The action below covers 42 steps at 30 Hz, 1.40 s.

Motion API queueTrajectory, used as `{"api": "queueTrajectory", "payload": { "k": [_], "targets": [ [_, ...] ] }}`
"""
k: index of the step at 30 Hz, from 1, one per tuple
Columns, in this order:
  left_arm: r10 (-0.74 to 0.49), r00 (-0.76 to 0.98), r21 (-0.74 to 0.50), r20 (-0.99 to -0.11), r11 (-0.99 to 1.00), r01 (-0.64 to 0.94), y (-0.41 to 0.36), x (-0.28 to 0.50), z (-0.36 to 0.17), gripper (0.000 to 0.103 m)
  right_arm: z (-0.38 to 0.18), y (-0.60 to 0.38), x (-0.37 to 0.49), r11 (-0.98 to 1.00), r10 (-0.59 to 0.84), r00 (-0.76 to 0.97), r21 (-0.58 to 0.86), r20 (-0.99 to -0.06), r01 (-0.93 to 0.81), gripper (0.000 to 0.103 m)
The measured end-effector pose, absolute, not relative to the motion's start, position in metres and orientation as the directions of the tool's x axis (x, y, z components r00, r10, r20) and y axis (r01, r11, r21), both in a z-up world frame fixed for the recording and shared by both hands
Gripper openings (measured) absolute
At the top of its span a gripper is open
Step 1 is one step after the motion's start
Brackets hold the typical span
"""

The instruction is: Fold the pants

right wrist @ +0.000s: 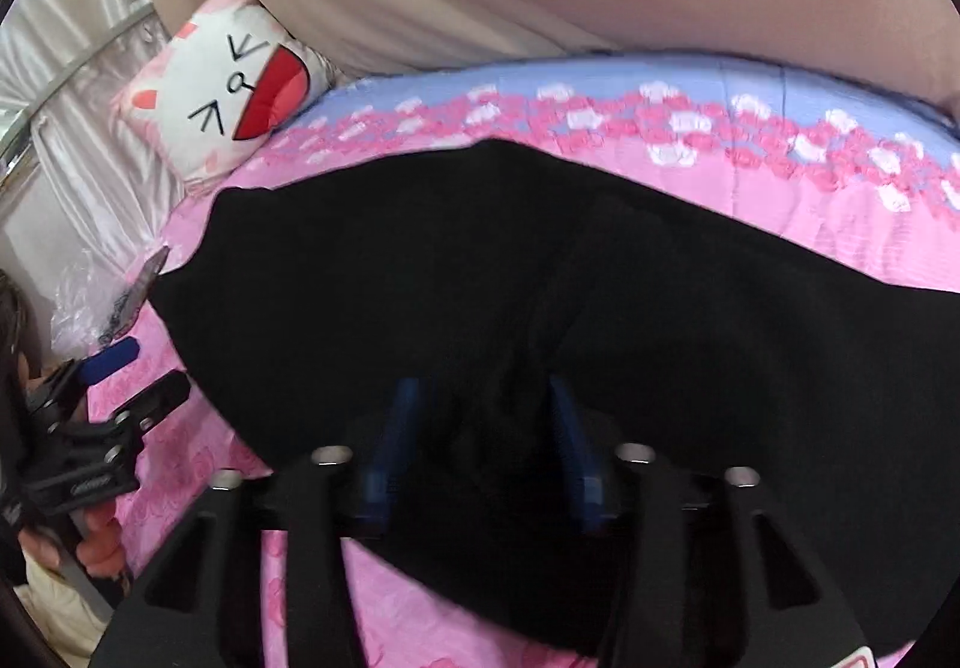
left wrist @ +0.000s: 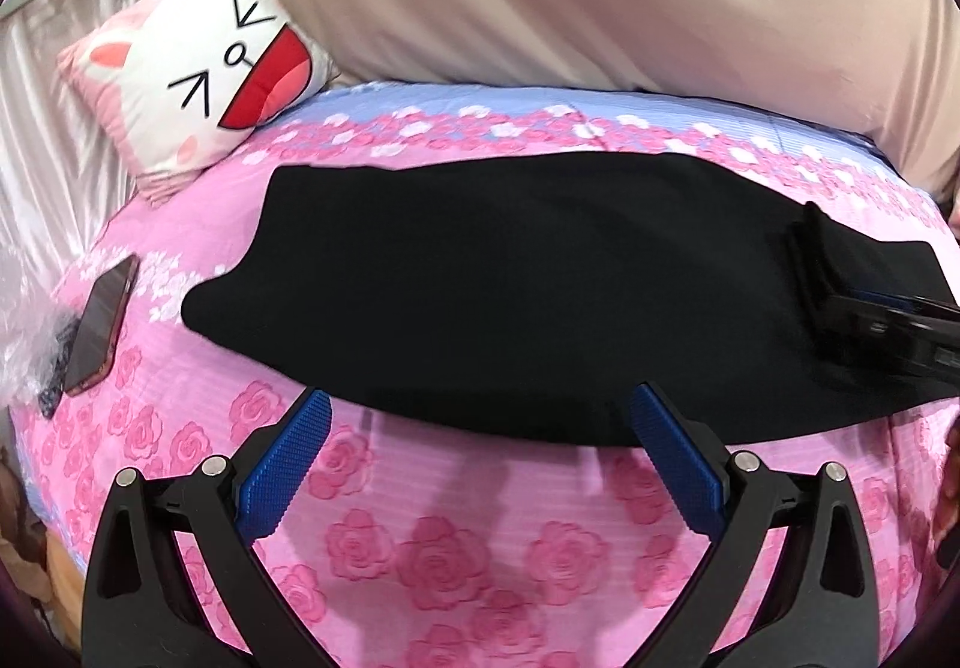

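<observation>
The left claw [left wrist: 480, 416] hovers with its blue padded fingers [left wrist: 288, 464] spread wide and holding nothing, poised just beside the near edge of the black pants [left wrist: 510, 284]. The right claw [right wrist: 480, 404] sits low over the other end of the same garment, its jaws partly apart with dark fabric bunched between them; the view there is blurred, so it seems to be gathering or pinching cloth, but whether it truly grips cannot be told.

The pants lie stretched lengthwise across a bed covered by a pink rose-print bedspread [left wrist: 444, 548]. They look already doubled, leg over leg, into one long flat band.

Beyond them, a cushion with a cartoon cat face [left wrist: 204, 68] leans at the head of the bed, and a phone [left wrist: 102, 326] rests near the bedspread's left edge, well apart from the garment.

The step in hand appears to be taking hold for the crosswise fold. The next move likely calls for the left claw to close on the near hem so both ends lift evenly together.
</observation>
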<state>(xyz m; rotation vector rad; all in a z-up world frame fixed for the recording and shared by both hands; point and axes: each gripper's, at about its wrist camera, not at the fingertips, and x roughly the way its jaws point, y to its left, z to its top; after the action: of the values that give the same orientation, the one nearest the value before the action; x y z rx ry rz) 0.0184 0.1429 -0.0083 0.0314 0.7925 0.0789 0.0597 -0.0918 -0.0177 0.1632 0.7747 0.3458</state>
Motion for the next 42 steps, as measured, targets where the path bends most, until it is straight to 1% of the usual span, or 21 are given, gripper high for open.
{"api": "queueTrajectory", "payload": {
  "k": [2,3,4,5,7,11,13,14,17,21,22,23,24,27,29,32,37,38,39,41,42],
  "targets": [
    [0.077,0.694,0.043,-0.716,0.997,-0.067,0.15,0.02,-0.012,0.098,-0.009,-0.098,0.04,0.935,0.351,0.702,0.265,-0.619,-0.235,0.051],
    [0.072,0.693,0.035,-0.717,0.997,-0.068,0.153,0.02,-0.014,0.098,-0.003,-0.102,0.03,0.942,0.332,0.728,0.257,-0.6,-0.218,0.054],
    [0.067,0.692,0.026,-0.719,0.997,-0.069,0.155,0.022,-0.017,0.098,0.002,-0.11,0.019,0.953,0.294,0.755,0.237,-0.586,-0.187,0.057],
    [0.059,0.691,0.016,-0.721,0.998,-0.068,0.156,0.023,-0.019,0.098,0.006,-0.114,0.014,0.966,0.249,0.771,0.208,-0.586,-0.154,0.065],
    [0.043,0.686,-0.001,-0.726,0.998,-0.064,0.155,0.025,-0.022,0.098,0.006,-0.12,0.007,0.982,0.182,0.776,0.153,-0.604,-0.111,0.066],
    [0.008,0.678,-0.021,-0.735,0.999,-0.035,0.145,0.028,-0.025,0.098,0.001,-0.115,0.008,0.981,0.189,0.763,0.157,-0.618,-0.116,0.066],
    [0.003,0.681,-0.01,-0.732,1.0,-0.015,0.14,0.026,-0.023,0.098,-0.001,-0.107,0.011,0.98,0.193,0.765,0.153,-0.614,-0.124,0.056],
    [0.003,0.682,-0.006,-0.731,1.0,-0.01,0.139,0.025,-0.023,0.098,-0.004,-0.1,0.017,0.979,0.201,0.759,0.153,-0.619,-0.135,0.041],
    [-0.005,0.687,-0.002,-0.727,1.0,0.005,0.136,0.021,-0.02,0.098,-0.013,-0.078,0.029,0.976,0.216,0.736,0.135,-0.642,-0.169,0.039],
    [-0.007,0.688,-0.001,-0.725,1.0,0.009,0.137,0.019,-0.018,0.098,-0.023,-0.058,0.038,0.983,0.161,0.725,0.04,-0.67,-0.181,0.039],
    [-0.007,0.685,-0.003,-0.728,1.0,0.008,0.137,0.02,-0.018,0.098,-0.028,-0.058,0.043,0.985,0.139,0.717,0.019,-0.683,-0.172,0.037],
    [-0.009,0.681,-0.005,-0.732,1.0,0.008,0.136,0.021,-0.018,0.098,-0.03,-0.058,0.046,0.988,0.114,0.719,-0.001,-0.686,-0.157,0.023],
    [-0.009,0.678,-0.005,-0.735,1.0,0.008,0.136,0.022,-0.018,0.098,-0.029,-0.058,0.048,0.99,0.092,0.724,-0.017,-0.684,-0.142,0.019],
    [-0.004,0.668,-0.005,-0.744,1.0,0.0,0.136,0.025,-0.019,0.098,-0.015,-0.06,0.045,0.991,0.119,0.741,0.029,-0.66,-0.133,0.017],
    [-0.005,0.666,-0.008,-0.746,1.0,-0.002,0.135,0.026,-0.02,0.098,-0.011,-0.056,0.045,0.99,0.116,0.751,0.017,-0.65,-0.138,0.017],
    [-0.001,0.662,0.0,-0.75,1.0,0.001,0.133,0.028,-0.021,0.098,-0.029,-0.054,0.056,0.989,0.121,0.714,0.024,-0.69,-0.145,0.023],
    [0.019,0.656,0.03,-0.754,1.0,0.005,0.13,0.028,-0.023,0.098,-0.018,-0.057,0.036,0.99,0.137,0.763,0.052,-0.632,-0.134,0.039],
    [0.022,0.655,0.032,-0.755,0.999,0.003,0.13,0.028,-0.023,0.098,-0.016,-0.059,0.031,0.99,0.133,0.771,0.052,-0.623,-0.129,0.044],
    [0.024,0.653,0.032,-0.757,0.999,0.001,0.13,0.028,-0.024,0.098,-0.015,-0.061,0.027,0.991,0.126,0.779,0.051,-0.614,-0.12,0.05],
    [0.024,0.646,0.029,-0.763,1.0,-0.003,0.13,0.029,-0.026,0.098,-0.015,-0.068,0.018,0.995,0.096,0.796,0.043,-0.598,-0.088,0.058],
    [0.026,0.645,0.028,-0.764,1.0,-0.007,0.131,0.029,-0.027,0.098,-0.017,-0.072,0.014,0.997,0.08,0.803,0.045,-0.59,-0.067,0.06]
  ]
}}
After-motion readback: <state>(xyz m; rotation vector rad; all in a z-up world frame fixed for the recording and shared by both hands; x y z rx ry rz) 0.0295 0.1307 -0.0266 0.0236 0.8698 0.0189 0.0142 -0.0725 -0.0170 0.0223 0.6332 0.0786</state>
